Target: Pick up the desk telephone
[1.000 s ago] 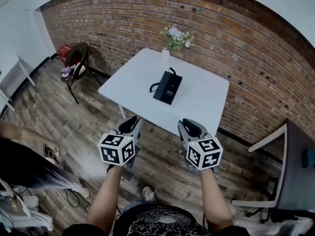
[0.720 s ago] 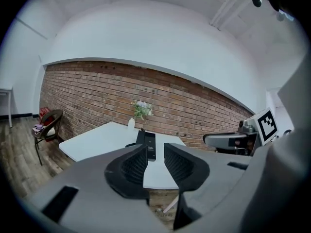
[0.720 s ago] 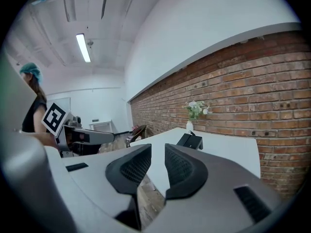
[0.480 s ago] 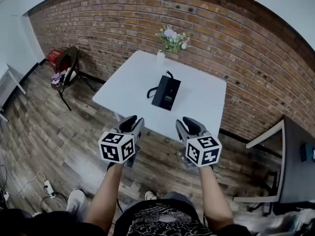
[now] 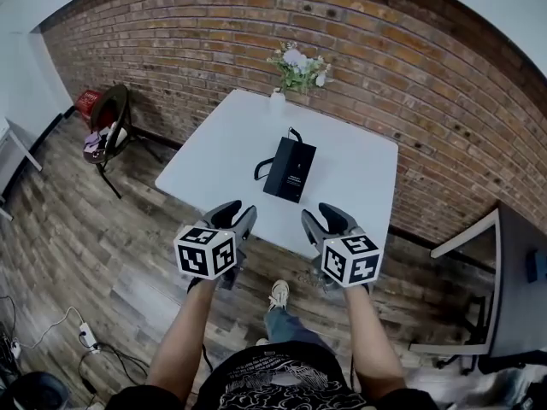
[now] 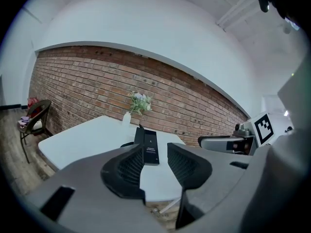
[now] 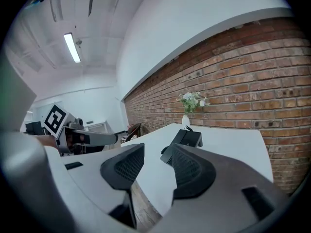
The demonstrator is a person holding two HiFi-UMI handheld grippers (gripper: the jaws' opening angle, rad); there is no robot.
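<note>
1. Person's forearms (image 5: pixel 184 348) come in from 6 o'clock, a shoe (image 5: pixel 279 294) on the wood floor (image 5: pixel 102 254) between them.
2. Left gripper (image 5: pixel 238 215): jaws apart and opening, nothing between the pads, released. The marker cube (image 5: pixel 205 252) faces the head camera.
3. Right gripper (image 5: pixel 314 218): same state, jaws apart and opening, nothing gripped. It sits level with the left one, both just short of the near table edge.
4. White table (image 5: pixel 222 143) at 12 o'clock from the grippers, one corner pointing at the wall.
5. Desk telephone (image 5: pixel 291 169): black, lying flat near the table centre, long axis roughly along 12–6, cord looping off its 9 o'clock side. It is well apart from both grippers and untouched.
6. Left gripper view: the phone shows through the jaw gap, far behind it. Right gripper view: the phone sits just above the right-hand jaw, not between the pads.
7. White vase with flowers (image 5: pixel 297 65) at the far table corner, 12 o'clock past the phone.
8. Brick wall (image 5: pixel 410 101) behind the table. Dark chair (image 5: pixel 107 118) at 10 o'clock, grey table (image 5: pixel 517 289) at 3 o'clock.
</note>
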